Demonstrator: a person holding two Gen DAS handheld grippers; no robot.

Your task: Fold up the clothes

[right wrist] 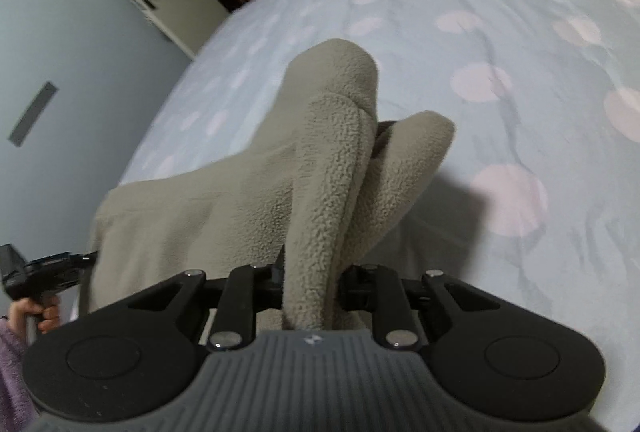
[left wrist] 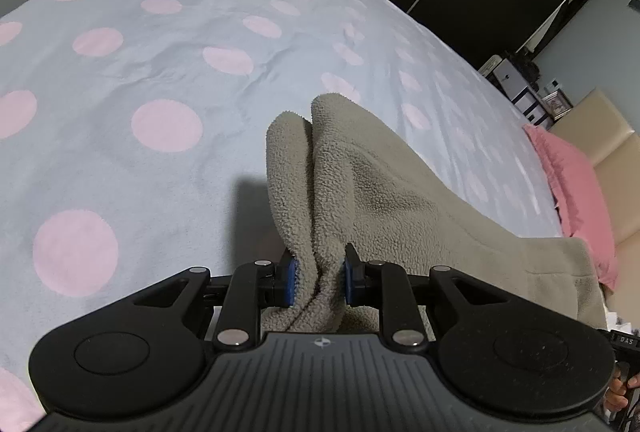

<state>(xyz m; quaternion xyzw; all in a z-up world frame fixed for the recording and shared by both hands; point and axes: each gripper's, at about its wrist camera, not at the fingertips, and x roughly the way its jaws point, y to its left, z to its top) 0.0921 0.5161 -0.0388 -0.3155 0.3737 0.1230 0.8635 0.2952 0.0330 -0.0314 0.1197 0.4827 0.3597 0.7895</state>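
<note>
Plainly, a beige fleece garment [left wrist: 384,192] hung stretched between both grippers above the spotted bed [left wrist: 120,72]. The left gripper [left wrist: 319,282] had its fingers clamped on one bunched corner, the right gripper [right wrist: 310,282] on another. The cloth's long axis ran from hand to hand, both held level, neither nearer the bed.
</note>
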